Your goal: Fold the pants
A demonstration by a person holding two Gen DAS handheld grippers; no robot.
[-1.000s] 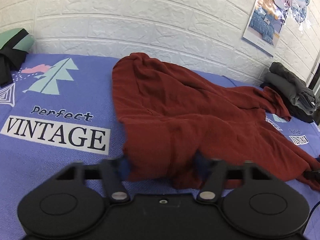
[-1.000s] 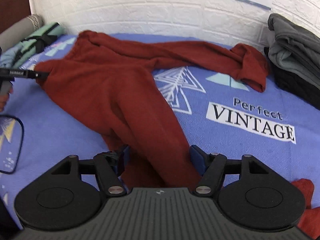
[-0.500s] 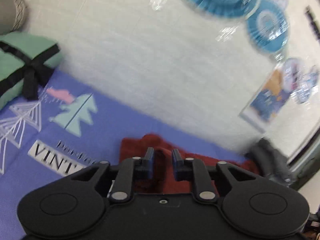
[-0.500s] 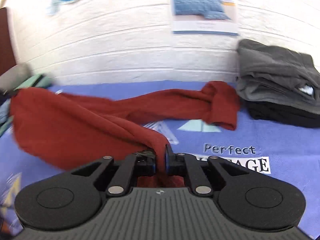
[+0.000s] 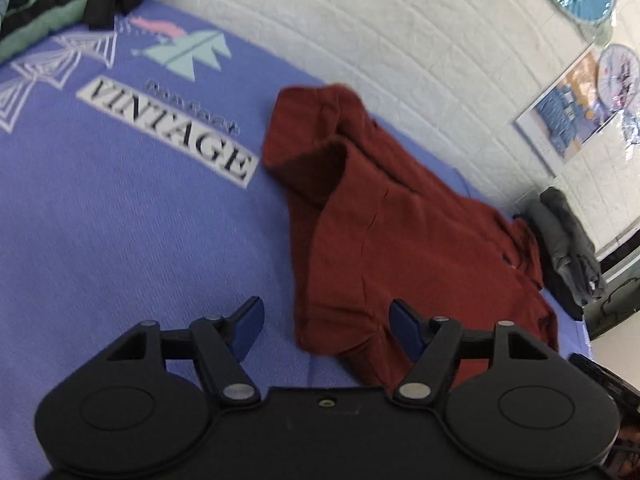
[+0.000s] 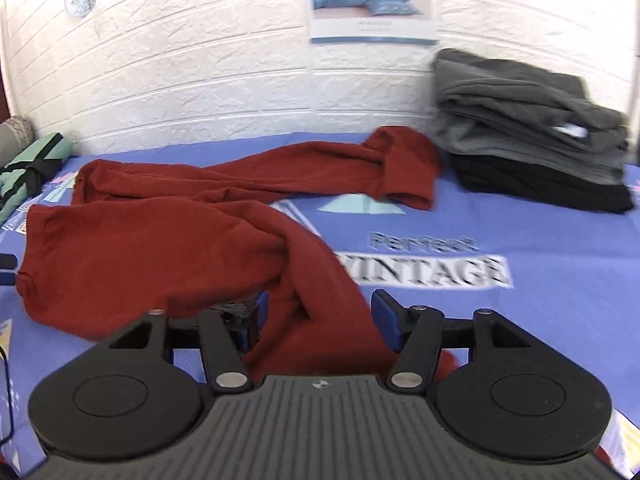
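Observation:
The dark red pants [image 5: 400,248] lie rumpled on the purple bed sheet [image 5: 120,220]. My left gripper [image 5: 326,326] is open, and the near edge of the pants lies between its blue fingertips [image 5: 406,326]. In the right wrist view the pants [image 6: 168,240] spread to the left, with one leg stretching back to the right. My right gripper [image 6: 318,320] is open, with a fold of the pants lying between its fingers.
A stack of folded grey and black clothes [image 6: 528,132] sits at the back right against the white brick wall [image 6: 200,60]. A green bundle with a black strap [image 5: 72,0] lies at the far left. The sheet [image 6: 520,240] carries a "VINTAGE" print.
Both grippers had shut on the pants and lifted them half a second ago. Now both are open and the pants lie on the bed again.

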